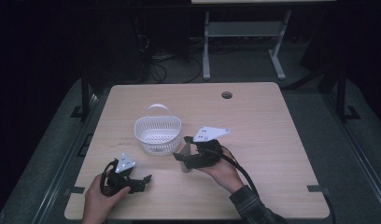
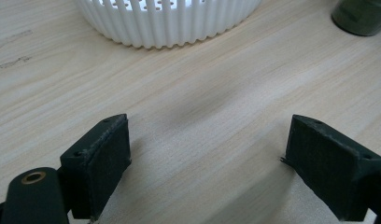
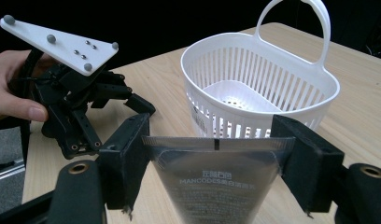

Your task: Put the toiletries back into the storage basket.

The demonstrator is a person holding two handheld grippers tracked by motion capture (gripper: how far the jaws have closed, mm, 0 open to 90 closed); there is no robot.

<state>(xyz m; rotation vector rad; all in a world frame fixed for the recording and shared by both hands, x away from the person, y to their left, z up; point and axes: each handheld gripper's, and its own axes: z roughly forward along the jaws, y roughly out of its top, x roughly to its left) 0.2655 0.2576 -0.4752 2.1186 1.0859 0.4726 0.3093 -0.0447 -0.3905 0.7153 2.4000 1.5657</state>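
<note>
A white slotted basket (image 1: 158,133) with a loop handle stands empty near the table's middle; its wall shows as basket (image 2: 170,23) and basket (image 3: 254,88) in the gripper views. My right gripper (image 1: 183,150) (image 3: 216,163) is just right of the basket, shut on a grey translucent tube (image 3: 216,182) that has its crimped end up. The tube's dark lower end (image 2: 361,16) is at the table. My left gripper (image 1: 145,181) (image 2: 207,158) rests low near the front left, open over bare wood, and appears as left gripper (image 3: 76,107).
The light wooden table (image 1: 272,140) has a cable hole (image 1: 227,95) at the back. A desk frame (image 1: 244,32) and cables lie on the dark floor beyond. A hand (image 3: 16,93) holds the left gripper.
</note>
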